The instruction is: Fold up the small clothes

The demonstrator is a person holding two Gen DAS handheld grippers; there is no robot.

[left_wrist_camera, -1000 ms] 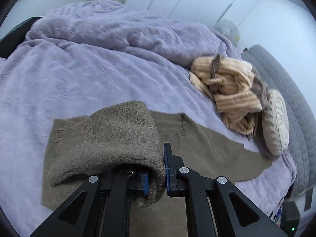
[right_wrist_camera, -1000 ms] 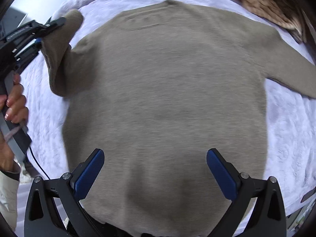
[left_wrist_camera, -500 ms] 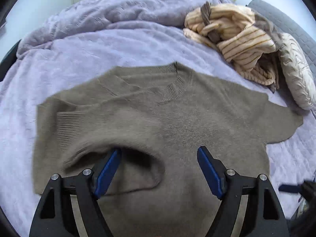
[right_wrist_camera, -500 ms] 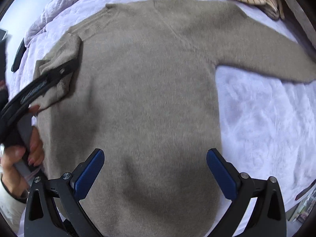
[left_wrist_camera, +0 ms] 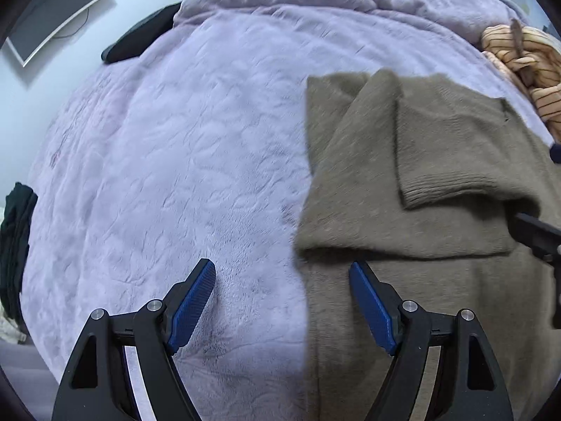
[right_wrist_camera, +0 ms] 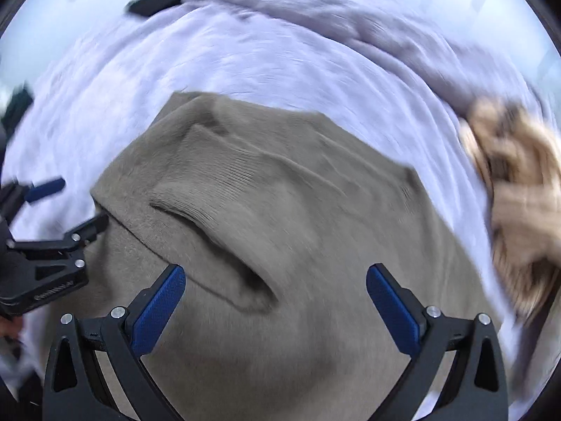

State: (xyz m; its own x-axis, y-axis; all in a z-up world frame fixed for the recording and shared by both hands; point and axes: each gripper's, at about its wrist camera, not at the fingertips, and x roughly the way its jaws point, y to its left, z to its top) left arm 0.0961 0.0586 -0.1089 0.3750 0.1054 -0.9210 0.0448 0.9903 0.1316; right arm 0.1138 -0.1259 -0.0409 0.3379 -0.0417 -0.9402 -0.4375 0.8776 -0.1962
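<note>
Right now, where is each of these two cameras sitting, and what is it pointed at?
Left wrist: on the left gripper, looking down at the purple blanket and the brown sweater's edge; its open blue-padded fingers show.
Right wrist: on the right gripper, above the sweater's folded sleeve; open fingers, the other gripper at left.
Shared: sweater, blanket, striped clothes.

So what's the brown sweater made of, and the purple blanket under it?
The brown sweater looks like soft knitted wool or a wool-like yarn: fuzzy and matte, with ribbing on the folded-over cuff. The purple blanket looks like plush fleece or velvety fabric: a short nap with a faint sheen and crinkly creases. The exact fibre can't be told.
</note>
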